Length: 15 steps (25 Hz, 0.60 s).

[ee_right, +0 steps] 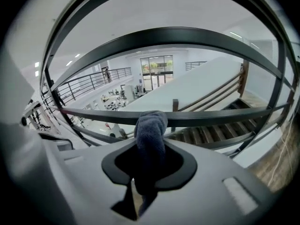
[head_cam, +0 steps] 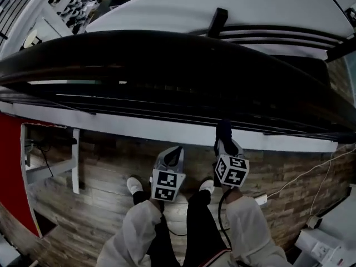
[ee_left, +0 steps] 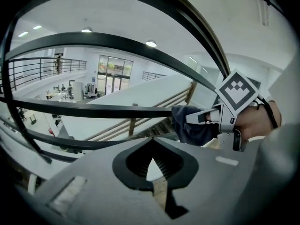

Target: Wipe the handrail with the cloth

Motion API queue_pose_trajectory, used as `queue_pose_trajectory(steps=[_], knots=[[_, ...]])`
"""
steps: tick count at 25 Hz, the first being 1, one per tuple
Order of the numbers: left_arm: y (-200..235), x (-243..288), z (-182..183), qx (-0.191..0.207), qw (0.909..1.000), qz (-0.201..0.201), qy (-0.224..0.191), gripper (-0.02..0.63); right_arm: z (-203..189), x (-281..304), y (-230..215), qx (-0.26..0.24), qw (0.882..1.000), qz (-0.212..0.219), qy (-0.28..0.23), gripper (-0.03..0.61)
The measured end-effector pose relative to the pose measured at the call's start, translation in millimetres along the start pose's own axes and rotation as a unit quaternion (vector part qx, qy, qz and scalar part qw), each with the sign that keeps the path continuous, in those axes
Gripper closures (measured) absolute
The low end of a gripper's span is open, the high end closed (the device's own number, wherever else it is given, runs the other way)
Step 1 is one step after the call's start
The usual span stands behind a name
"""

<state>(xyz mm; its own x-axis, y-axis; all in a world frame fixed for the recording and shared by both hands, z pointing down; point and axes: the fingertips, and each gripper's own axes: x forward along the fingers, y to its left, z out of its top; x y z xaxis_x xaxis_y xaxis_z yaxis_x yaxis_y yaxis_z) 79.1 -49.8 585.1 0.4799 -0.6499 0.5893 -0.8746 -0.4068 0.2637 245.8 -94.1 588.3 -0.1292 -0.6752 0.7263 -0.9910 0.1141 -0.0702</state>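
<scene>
Head view, looking steeply down over a balcony edge. The handrail (head_cam: 167,54), broad, dark and glossy, runs across the upper frame in a shallow arc, with thinner dark bars (head_cam: 139,113) stacked below it.

Right gripper (head_cam: 225,139): jaws clamped on the cloth (head_cam: 223,130), a dark blue-grey wad that sticks out past the tips. The cloth is raised toward the railing but sits below the top handrail, level with the thin lower bars. In the right gripper view the wad lines up with one horizontal bar (ee_right: 225,114); whether it touches that bar I cannot tell (the fabric covers the meeting point). The left gripper view shows the same: cloth bunched at the bar, the person's hand (ee_left: 255,121) behind the marker cube.

Left gripper (head_cam: 174,152): jaws together, nothing between them. It is held lower and nearer the body than the right one, just beside it and apart from the railing.

Below both grippers: wooden plank floor (head_cam: 111,160), two white shoes (head_cam: 133,185), dark trousers, pale sleeves (head_cam: 139,227) at the bottom edge. A black cable (head_cam: 221,210) hangs from the right gripper; a white cable (head_cam: 300,177) trails over the floor at right.

Beyond the railing: a bright white hall, a staircase (ee_right: 220,135) with wooden treads, further railings along a far gallery
</scene>
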Motion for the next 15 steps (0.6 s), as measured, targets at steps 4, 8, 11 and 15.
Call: queue_pose_trajectory(steps=[4,8,11,15], knots=[[80.8,-52.7,-23.9,-0.033,0.9976,0.060,-0.008,0.609,-4.9,15.5,111.3,-0.050,0.997,0.065,0.011,0.503],[153.6,-99.8,-47.0,-0.068,0.9916,0.109,-0.018,0.609,-18.7,30.6,217.1,-0.088,0.989,0.117,0.026,0.503],[205.4,-128.9,-61.3,-0.086,0.9872,0.132,-0.025,0.609,-30.2,44.2,292.2,-0.102,0.983,0.146,0.036,0.503],[266.3,-163.8,-82.0,-0.116,0.9784,0.167,-0.035,0.610,-38.8,62.0,382.4,-0.124,0.973,0.186,0.048,0.503]])
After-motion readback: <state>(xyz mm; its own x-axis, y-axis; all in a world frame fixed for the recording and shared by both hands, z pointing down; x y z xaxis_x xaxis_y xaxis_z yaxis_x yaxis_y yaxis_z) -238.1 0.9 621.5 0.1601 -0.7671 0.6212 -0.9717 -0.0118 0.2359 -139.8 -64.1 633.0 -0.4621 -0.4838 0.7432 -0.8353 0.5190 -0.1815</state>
